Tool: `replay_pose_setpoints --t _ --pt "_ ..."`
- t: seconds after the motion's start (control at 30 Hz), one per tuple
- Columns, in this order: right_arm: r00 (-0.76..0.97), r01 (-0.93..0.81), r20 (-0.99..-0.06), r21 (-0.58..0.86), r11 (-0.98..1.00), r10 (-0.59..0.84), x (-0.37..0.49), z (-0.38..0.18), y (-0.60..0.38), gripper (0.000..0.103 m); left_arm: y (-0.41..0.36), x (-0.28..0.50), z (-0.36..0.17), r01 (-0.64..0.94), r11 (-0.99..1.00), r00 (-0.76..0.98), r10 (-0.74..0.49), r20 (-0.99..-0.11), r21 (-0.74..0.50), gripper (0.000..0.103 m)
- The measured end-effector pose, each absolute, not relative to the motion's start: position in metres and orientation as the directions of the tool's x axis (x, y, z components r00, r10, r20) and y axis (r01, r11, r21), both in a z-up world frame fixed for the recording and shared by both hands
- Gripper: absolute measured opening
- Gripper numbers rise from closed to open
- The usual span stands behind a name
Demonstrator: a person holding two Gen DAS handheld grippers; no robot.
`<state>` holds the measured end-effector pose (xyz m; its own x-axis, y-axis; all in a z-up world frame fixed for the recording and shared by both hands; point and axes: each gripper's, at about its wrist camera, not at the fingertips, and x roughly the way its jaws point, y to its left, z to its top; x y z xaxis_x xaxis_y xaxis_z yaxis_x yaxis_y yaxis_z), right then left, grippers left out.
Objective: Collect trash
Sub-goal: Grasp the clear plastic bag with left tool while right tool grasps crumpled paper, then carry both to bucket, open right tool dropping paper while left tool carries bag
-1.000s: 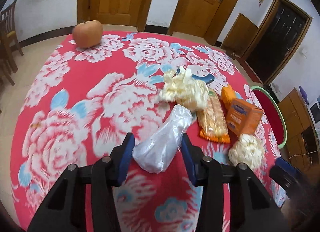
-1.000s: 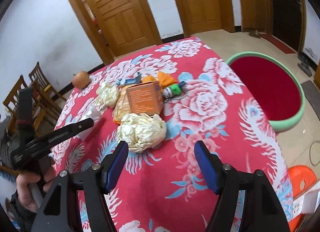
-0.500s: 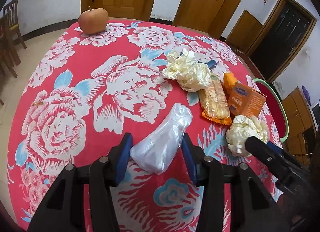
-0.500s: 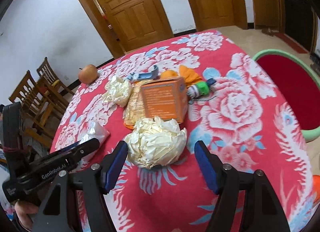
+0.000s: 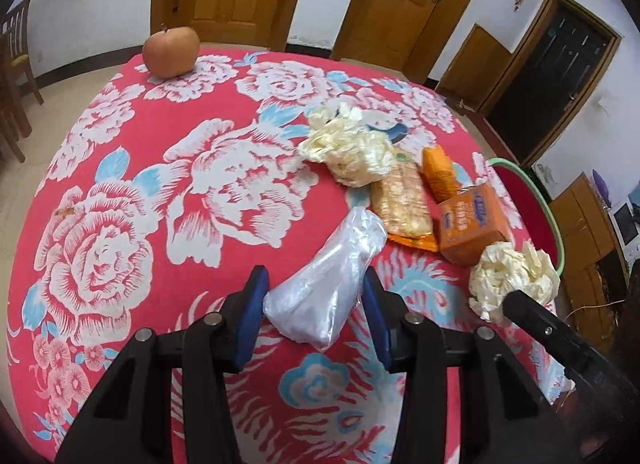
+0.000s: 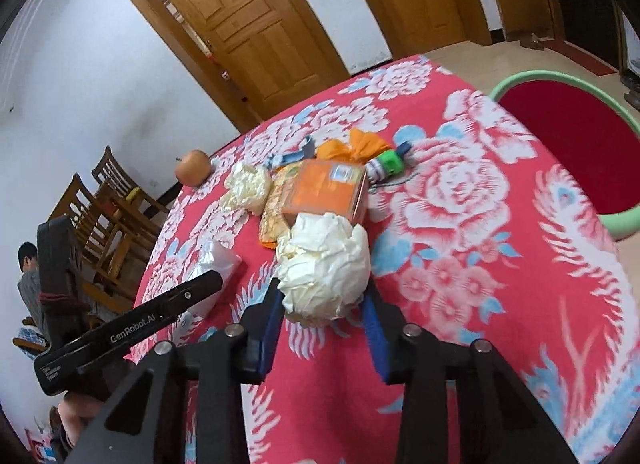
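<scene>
Right wrist view: your right gripper pinches the near paper wad, your left gripper grips the clear plastic bag, yet the far wad, snack packet and orange box sit on the table, nothing in the basin.

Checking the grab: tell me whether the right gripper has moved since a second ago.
Yes. The right gripper has advanced toward the orange box; its blue pads now flank the crumpled paper ball, which lay ahead of them before.
</scene>
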<state>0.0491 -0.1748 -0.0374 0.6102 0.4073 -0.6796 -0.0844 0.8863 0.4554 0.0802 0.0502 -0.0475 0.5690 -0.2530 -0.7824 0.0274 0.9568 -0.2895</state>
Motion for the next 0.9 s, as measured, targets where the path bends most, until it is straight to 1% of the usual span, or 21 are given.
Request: replay_pose_setpoints --t 0.4,0.6,0.73,0.9 --pt "0.708 -0.02 -0.643 0.395 0.918 0.292 0.021 -0.007 -0.209 0.041 0.029 0.059 -0.007 0.094 0.947 0.628 -0.295 -0.72 -0.306 0.047" --pt "0.736 -0.013 -0.619 0.392 0.92 0.274 0.008 0.004 -0.22 0.041 0.014 0.048 0.008 0.124 0.95 0.646 -0.296 -0.704 -0.285 0.047" --pt "0.756 -0.01 -0.598 0.398 0.917 0.267 0.001 0.012 -0.227 0.041 0.001 0.042 0.013 0.151 0.961 0.662 -0.271 -0.699 -0.23 0.047" --pt "0.781 0.009 -0.574 0.402 0.916 0.245 -0.009 0.022 -0.24 0.041 -0.017 0.041 0.019 0.195 0.957 0.661 -0.291 -0.692 -0.216 0.047"
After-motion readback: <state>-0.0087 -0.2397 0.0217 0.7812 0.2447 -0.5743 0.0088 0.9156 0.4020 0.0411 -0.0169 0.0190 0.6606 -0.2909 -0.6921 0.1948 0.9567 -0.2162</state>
